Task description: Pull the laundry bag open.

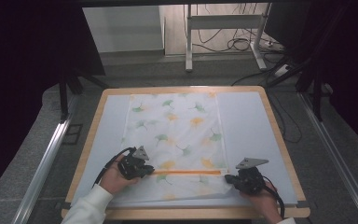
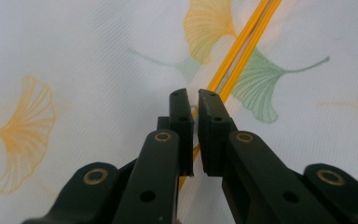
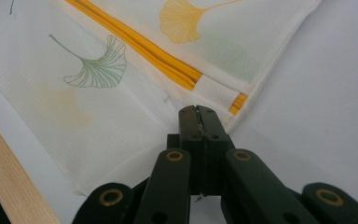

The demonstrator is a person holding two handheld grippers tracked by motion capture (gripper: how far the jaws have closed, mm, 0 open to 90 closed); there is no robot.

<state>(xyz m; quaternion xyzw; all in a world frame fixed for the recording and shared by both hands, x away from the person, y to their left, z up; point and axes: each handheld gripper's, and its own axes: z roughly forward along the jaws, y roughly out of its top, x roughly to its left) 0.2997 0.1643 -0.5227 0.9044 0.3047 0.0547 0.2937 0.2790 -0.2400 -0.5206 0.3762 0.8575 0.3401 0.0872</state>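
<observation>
The bag (image 1: 177,140), a white mesh pouch printed with ginkgo leaves, lies flat on the table (image 1: 247,116), its orange zipper (image 1: 186,172) running straight across the near part of it from one gripper to the other. That line is what the coming move turns on: the zipper's long axis points from the left gripper (image 1: 144,169) toward the right gripper (image 1: 230,179).

In the left gripper view the jaws stand almost closed at the zipper line (image 2: 242,46), with something small and pale between them, probably the pull tab, though it is too hidden to be sure.

The right gripper (image 3: 198,112) is clenched on the bag's edge just beside the zipper's end stop (image 3: 237,103), pinning that corner. The left gripper is the one placed to travel along the zipper.
</observation>
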